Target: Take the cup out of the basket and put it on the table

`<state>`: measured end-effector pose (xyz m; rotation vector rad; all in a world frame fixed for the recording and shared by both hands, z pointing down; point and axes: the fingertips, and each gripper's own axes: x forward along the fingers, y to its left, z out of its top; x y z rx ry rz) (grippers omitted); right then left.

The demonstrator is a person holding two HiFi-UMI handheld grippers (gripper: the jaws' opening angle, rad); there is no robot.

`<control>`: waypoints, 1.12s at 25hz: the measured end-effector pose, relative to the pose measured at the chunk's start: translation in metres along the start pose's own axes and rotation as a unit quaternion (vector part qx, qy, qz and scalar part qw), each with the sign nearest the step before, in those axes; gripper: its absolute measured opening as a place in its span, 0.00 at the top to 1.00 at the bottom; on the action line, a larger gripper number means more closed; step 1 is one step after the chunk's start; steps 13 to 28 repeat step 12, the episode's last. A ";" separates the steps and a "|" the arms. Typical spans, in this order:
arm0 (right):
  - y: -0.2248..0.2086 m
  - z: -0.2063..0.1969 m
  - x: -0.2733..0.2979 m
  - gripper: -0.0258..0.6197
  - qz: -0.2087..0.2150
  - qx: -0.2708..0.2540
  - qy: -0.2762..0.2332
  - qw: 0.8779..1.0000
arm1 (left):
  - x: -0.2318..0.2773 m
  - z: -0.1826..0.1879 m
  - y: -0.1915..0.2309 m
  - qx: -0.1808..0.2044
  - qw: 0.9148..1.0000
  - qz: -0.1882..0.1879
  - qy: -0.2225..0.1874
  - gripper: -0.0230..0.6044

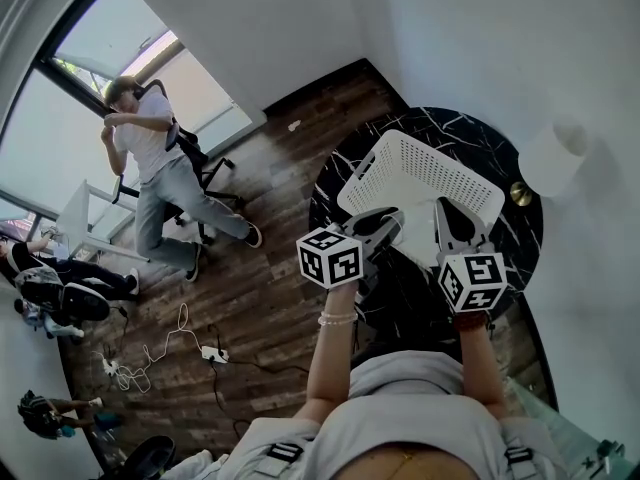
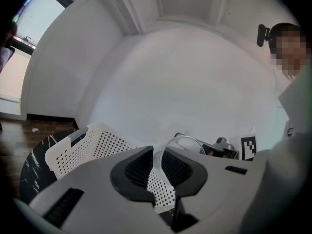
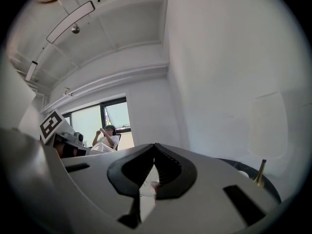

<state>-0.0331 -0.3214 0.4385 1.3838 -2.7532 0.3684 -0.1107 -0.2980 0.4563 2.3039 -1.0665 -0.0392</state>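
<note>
Head view: L gripper & R gripper both clamp white basket rim, jaws near-shut

Far to the left of the jaws of the left gripper, a person in a white shirt stands on the wooden floor. This person is just in front of a black office chair and near a big window. Lower on that same side, a white power strip lies on the floor beside a pale cable in loops. To the right of the jaws of the right gripper there is a white lamp shade, and a small brass part sits just beside it. Beyond the jaws rises a plain white wall.
</note>
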 end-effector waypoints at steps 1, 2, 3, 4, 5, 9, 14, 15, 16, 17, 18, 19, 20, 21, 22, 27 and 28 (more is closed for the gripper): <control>0.000 0.000 0.000 0.95 0.000 0.000 0.000 1.000 | 0.000 0.000 0.000 0.000 1.000 0.000 0.000 0.88; -0.001 0.000 0.000 0.95 0.000 -0.001 0.001 1.000 | 0.000 -0.001 0.000 -0.001 1.000 -0.001 0.000 0.88; -0.001 0.000 0.000 0.95 0.000 -0.001 0.001 1.000 | 0.000 -0.001 0.000 -0.001 1.000 -0.001 0.000 0.88; -0.001 0.000 0.001 0.95 0.000 -0.001 0.001 1.000 | 0.000 -0.001 0.001 -0.002 1.000 -0.001 0.001 0.88; 0.000 0.000 0.001 0.95 0.000 -0.001 0.001 1.000 | 0.000 -0.001 0.001 -0.002 1.000 -0.001 0.001 0.88; -0.002 -0.002 0.003 0.95 -0.002 0.000 0.003 1.000 | 0.001 -0.001 0.003 -0.001 1.000 -0.001 0.003 0.88; -0.004 -0.004 0.004 0.95 -0.002 0.001 0.004 1.000 | 0.003 -0.002 0.006 -0.002 1.000 0.001 0.003 0.88; -0.004 -0.004 0.004 0.95 -0.002 0.001 0.004 1.000 | 0.003 -0.002 0.006 -0.002 1.000 0.001 0.003 0.88; -0.004 -0.004 0.004 0.95 -0.002 0.001 0.004 1.000 | 0.003 -0.002 0.006 -0.002 1.000 0.001 0.003 0.88; -0.004 -0.004 0.004 0.95 -0.002 0.001 0.004 1.000 | 0.003 -0.002 0.006 -0.002 1.000 0.001 0.003 0.88; -0.004 -0.004 0.004 0.95 -0.002 0.001 0.004 1.000 | 0.003 -0.002 0.006 -0.002 1.000 0.001 0.003 0.88; -0.004 -0.004 0.004 0.95 -0.002 0.001 0.004 1.000 | 0.003 -0.002 0.006 -0.002 1.000 0.001 0.003 0.88; -0.004 -0.004 0.004 0.95 -0.002 0.001 0.004 1.000 | 0.003 -0.002 0.006 -0.002 1.000 0.001 0.003 0.88; -0.004 -0.004 0.004 0.95 -0.002 0.001 0.004 1.000 | 0.003 -0.002 0.006 -0.002 1.000 0.001 0.003 0.88; -0.004 -0.004 0.004 0.95 -0.002 0.001 0.004 1.000 | 0.003 -0.002 0.006 -0.002 1.000 0.001 0.003 0.88; -0.004 -0.004 0.004 0.95 -0.002 0.001 0.004 1.000 | 0.003 -0.002 0.006 -0.002 1.000 0.001 0.003 0.88; -0.004 -0.004 0.004 0.95 -0.002 0.001 0.004 1.000 | 0.003 -0.002 0.006 -0.002 1.000 0.001 0.003 0.88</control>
